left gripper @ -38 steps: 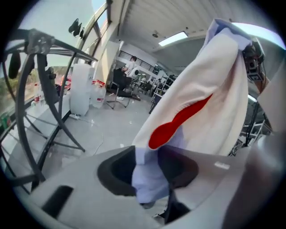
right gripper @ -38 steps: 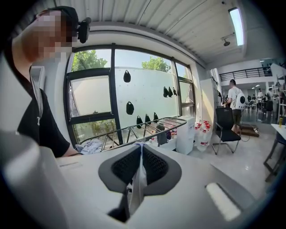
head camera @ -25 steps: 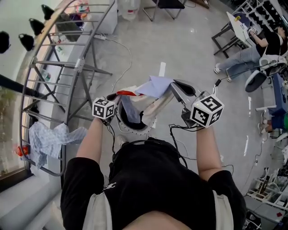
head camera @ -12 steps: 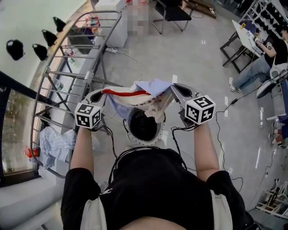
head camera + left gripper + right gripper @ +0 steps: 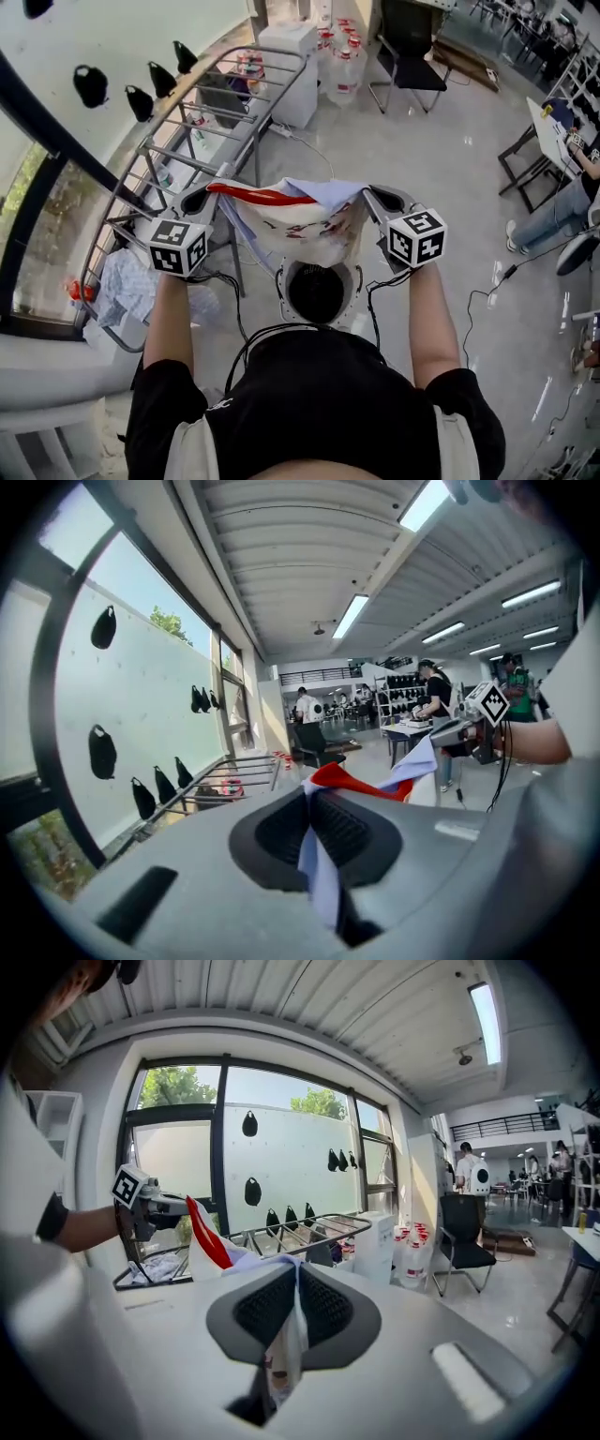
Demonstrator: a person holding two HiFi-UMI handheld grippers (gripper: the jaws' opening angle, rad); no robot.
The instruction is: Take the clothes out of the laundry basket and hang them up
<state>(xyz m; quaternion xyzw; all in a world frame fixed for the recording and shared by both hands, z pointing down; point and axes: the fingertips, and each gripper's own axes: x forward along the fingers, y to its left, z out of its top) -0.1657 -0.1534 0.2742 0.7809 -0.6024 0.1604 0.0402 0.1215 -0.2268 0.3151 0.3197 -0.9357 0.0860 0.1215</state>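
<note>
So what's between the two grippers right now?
A white, red-edged garment, stretched from the left gripper to the right gripper, both shut on it. The head view shows it.

Open lab/workshop hall: concrete floor [image 5: 450, 159], ceiling strip lights [image 5: 352, 616], work desk [image 5: 551, 117], office chair [image 5: 464, 1232], big windows [image 5: 281, 1157].

Honestly there's no text you can actually read anywhere here. The marker cube [image 5: 178, 258] on your left gripper [image 5: 212, 191] and the cube [image 5: 415, 238] on your right gripper [image 5: 368, 193] only carry black-and-white square patterns, no letters or digits. The bottles [image 5: 342, 64] by the white cabinet [image 5: 289, 56] have red labels, but they're way too small to make out. Same for the little white mark on your black shirt [image 5: 309, 403], it's just a smudge.
</note>
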